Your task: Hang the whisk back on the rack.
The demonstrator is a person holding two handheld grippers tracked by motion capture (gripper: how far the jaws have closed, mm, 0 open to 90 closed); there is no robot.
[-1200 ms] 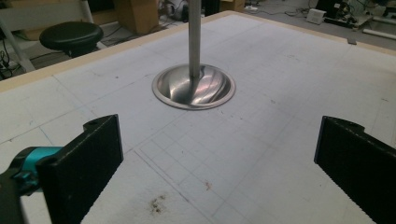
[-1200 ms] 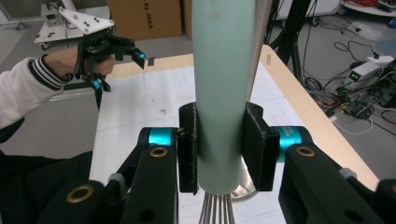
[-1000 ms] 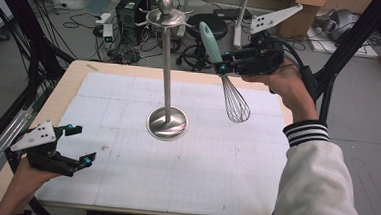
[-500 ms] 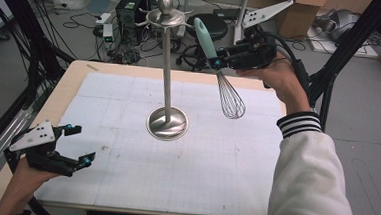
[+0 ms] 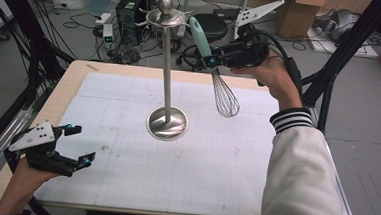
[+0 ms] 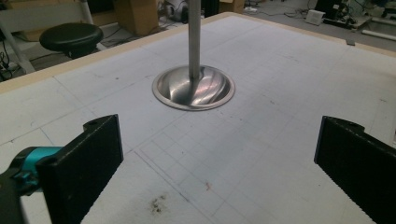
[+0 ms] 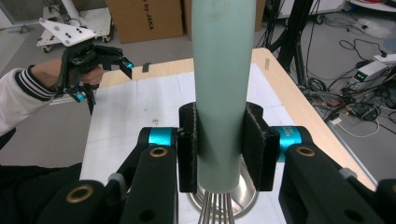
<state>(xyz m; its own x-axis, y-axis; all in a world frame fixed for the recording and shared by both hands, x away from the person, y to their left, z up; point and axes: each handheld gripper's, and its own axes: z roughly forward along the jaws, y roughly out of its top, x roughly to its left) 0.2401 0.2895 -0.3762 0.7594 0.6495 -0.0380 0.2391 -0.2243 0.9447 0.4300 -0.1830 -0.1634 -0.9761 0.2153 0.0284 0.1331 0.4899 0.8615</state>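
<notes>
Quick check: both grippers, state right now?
Left gripper: open, holding nothing.
Right gripper: closed on the whisk by its handle.

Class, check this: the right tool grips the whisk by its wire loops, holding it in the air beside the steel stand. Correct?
Not quite. The right tool grips the whisk by its pale green handle, not the wire loops, as the right gripper view shows. It does hang beside the steel stand.

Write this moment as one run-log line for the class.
right gripper: shut on whisk handle, held above table | left gripper: open, idle | stand: upright, hooks bare
</notes>
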